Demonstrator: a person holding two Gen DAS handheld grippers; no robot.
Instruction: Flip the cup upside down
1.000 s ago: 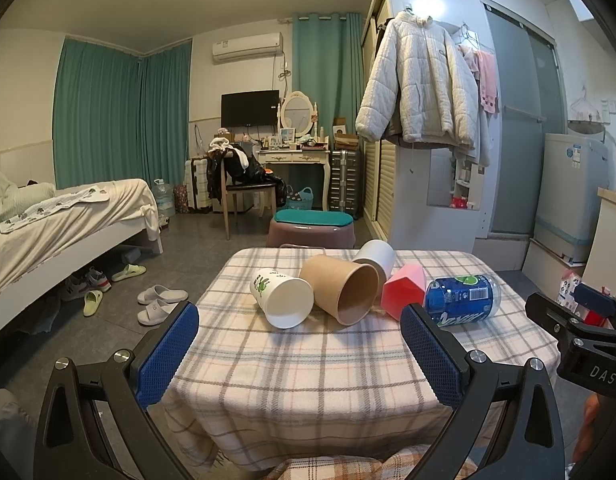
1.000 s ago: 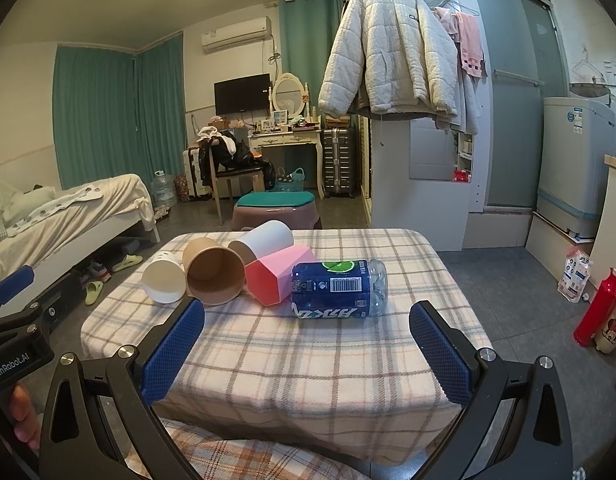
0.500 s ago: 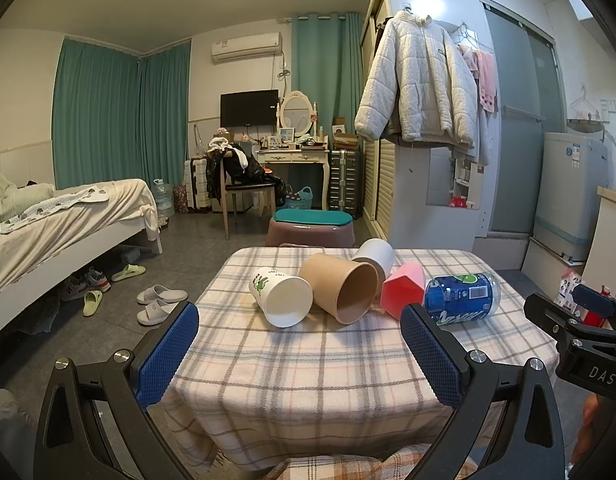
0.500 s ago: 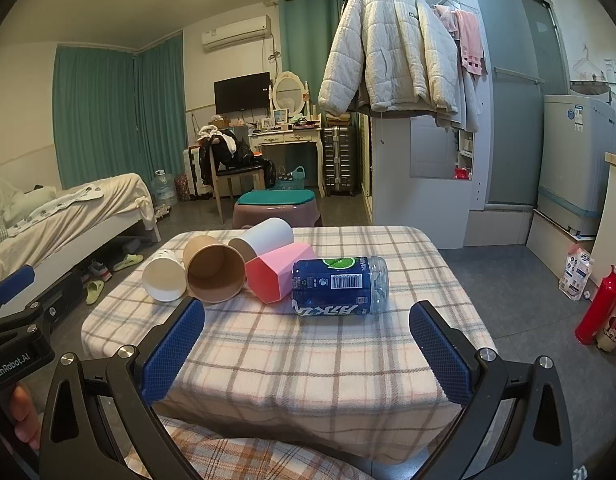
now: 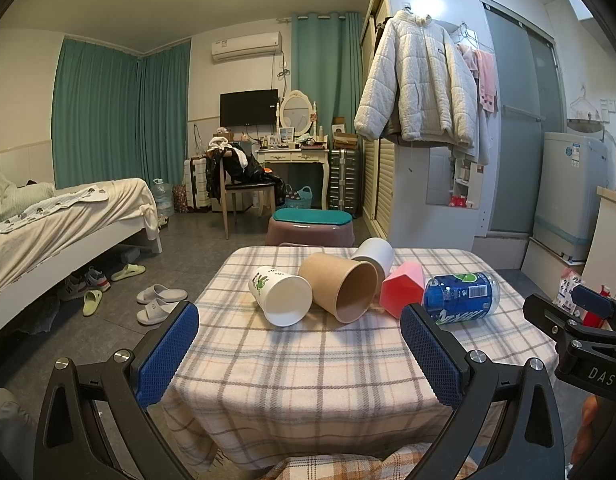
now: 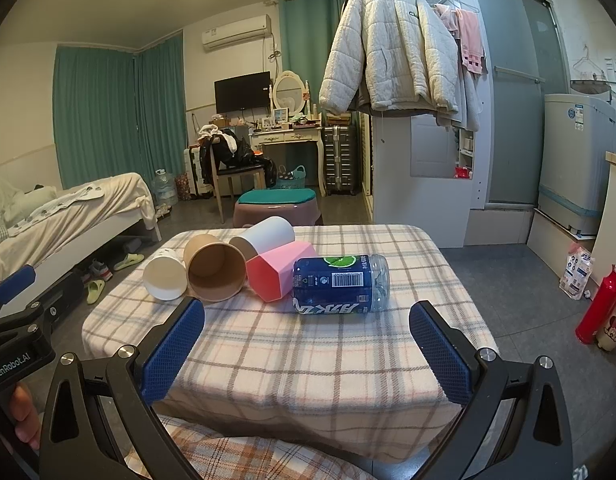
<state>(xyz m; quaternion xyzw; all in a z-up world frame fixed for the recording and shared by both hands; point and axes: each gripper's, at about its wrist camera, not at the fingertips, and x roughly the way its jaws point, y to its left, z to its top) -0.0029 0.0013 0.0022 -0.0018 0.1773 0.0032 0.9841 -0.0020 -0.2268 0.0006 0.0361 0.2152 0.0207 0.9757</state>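
Several cups lie on their sides in a row on the plaid-clothed table point(image 5: 308, 364): a white paper cup with a green print point(image 5: 280, 294), a brown paper cup point(image 5: 342, 290), a plain white cup point(image 5: 374, 256) behind, a pink hexagonal cup point(image 5: 402, 290) and a blue-labelled clear plastic cup point(image 5: 462, 294). The same row shows in the right wrist view: white point(image 6: 164, 276), brown point(image 6: 216, 268), pink point(image 6: 278, 274), blue point(image 6: 340, 284). My left gripper point(image 5: 300, 354) is open and empty, short of the table's near edge. My right gripper point(image 6: 306, 350) is open and empty, also near that edge.
A purple stool with a teal cushion point(image 5: 310, 228) stands beyond the table. A bed point(image 5: 60, 224) with slippers point(image 5: 156, 304) beside it is at the left. A wardrobe with a hanging white jacket point(image 5: 416, 88) and a washing machine point(image 5: 572, 196) are at the right. A red bottle point(image 6: 598, 304) stands on the floor.
Both grippers have drifted very slightly; the right view now sits a little farther back from the table. The cups have not moved and both grippers stay open.
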